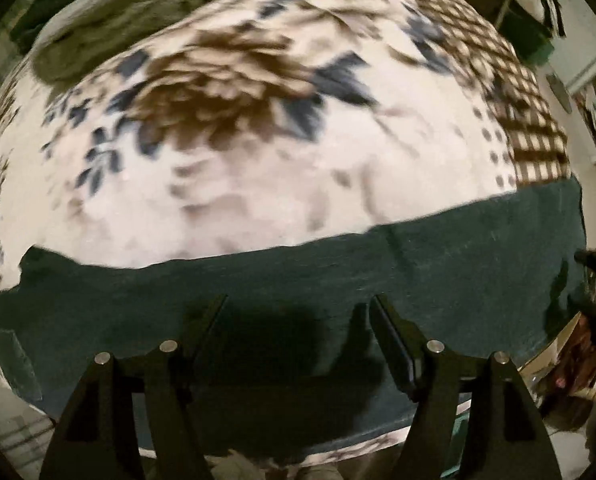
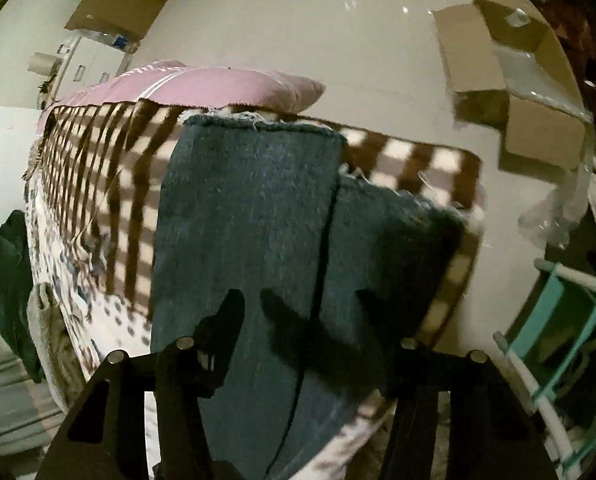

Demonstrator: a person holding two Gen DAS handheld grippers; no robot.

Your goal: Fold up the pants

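Dark blue-green pants [image 1: 438,264] lie flat along the near edge of a bed covered by a floral blanket [image 1: 238,168]. My left gripper [image 1: 298,304] hovers just over the pants, pointing steeply down, its jaws open and nothing between them. In the right wrist view the two pant legs [image 2: 258,208] lie side by side over the blanket's brown check border [image 2: 110,176], with the hems at the far end. My right gripper [image 2: 302,312] stands open over the legs and pinches no cloth. Its right finger is dark against the fabric and hard to make out.
A grey-beige garment [image 1: 130,12] is heaped at the bed's far left. A pink pillow [image 2: 218,84] lies past the hems. An open cardboard box [image 2: 518,92] sits on the pale floor, a teal rack [image 2: 570,320] stands at right, and dark green cloth [image 2: 10,280] hangs at left.
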